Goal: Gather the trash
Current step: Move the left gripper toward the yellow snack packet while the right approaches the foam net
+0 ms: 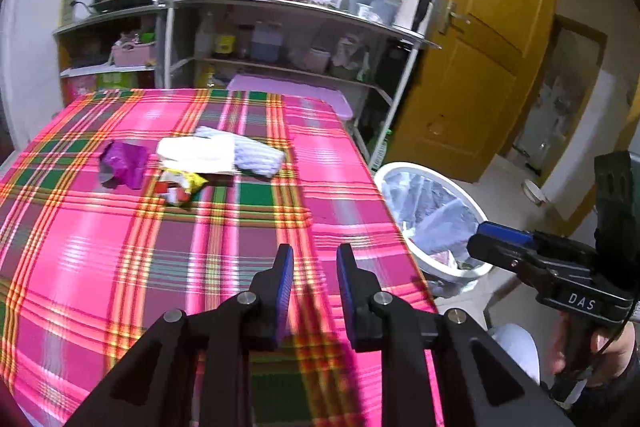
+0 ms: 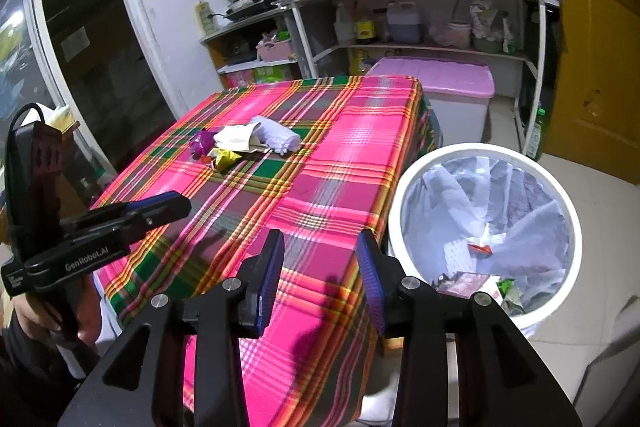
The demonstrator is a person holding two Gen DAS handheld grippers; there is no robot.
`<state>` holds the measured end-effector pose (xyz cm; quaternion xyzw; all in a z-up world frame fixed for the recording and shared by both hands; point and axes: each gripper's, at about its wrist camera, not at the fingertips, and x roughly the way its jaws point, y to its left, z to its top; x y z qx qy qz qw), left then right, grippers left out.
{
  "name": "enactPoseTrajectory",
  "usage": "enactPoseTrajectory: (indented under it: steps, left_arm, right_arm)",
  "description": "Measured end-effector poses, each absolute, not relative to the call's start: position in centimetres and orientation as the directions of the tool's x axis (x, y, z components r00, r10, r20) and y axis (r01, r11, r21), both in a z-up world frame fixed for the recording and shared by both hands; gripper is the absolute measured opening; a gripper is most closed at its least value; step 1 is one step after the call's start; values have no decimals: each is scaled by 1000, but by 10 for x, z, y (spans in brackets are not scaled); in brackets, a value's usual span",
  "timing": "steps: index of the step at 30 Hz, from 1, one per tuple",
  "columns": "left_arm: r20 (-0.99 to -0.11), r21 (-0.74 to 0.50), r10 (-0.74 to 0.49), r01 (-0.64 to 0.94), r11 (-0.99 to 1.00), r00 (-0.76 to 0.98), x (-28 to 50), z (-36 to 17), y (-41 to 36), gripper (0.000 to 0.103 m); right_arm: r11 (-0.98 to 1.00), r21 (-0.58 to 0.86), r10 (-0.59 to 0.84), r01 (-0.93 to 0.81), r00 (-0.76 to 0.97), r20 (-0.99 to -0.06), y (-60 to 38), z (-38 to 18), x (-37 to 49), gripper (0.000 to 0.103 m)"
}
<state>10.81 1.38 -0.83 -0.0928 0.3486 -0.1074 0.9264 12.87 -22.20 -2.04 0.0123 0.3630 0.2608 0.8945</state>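
Observation:
Trash lies in a cluster on the pink plaid table (image 1: 224,239) (image 2: 340,163): a purple wrapper (image 1: 122,163) (image 2: 199,142), a yellow-red wrapper (image 1: 182,185) (image 2: 226,158), a white paper bag (image 1: 196,154) (image 2: 236,139) and a pale blue cloth (image 1: 258,155) (image 2: 280,135). A white bin (image 1: 434,215) (image 2: 484,231) with a clear liner and some trash inside stands right of the table. My left gripper (image 1: 311,267) is open and empty above the table's near part. My right gripper (image 2: 320,255) is open and empty over the table's near right corner, beside the bin.
Metal shelves (image 1: 280,39) (image 2: 420,15) with bottles and pots stand behind the table. A pink-lidded storage box (image 2: 452,87) sits on the floor. A yellow door (image 1: 484,47) (image 2: 592,39) is at the right. A dark glass door (image 2: 80,39) is at the left.

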Motion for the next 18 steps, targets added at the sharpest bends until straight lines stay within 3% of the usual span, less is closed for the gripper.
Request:
enactPoseTrajectory:
  steps: [10, 14, 18]
  left_arm:
    - [-631, -240, -189, 43, 970, 753, 116, -10, 51, 22]
    - [-634, -242, -163, 6, 970, 756, 121, -13, 66, 33]
    - [-639, -239, -146, -14, 971, 755, 129, -15, 76, 35]
  right_arm:
    - [846, 183, 482, -501, 570, -665, -195, -23, 147, 39]
    - [838, 167, 484, -520, 566, -667, -185, -23, 155, 39]
    - [831, 160, 488, -532, 561, -669, -177, -23, 165, 41]
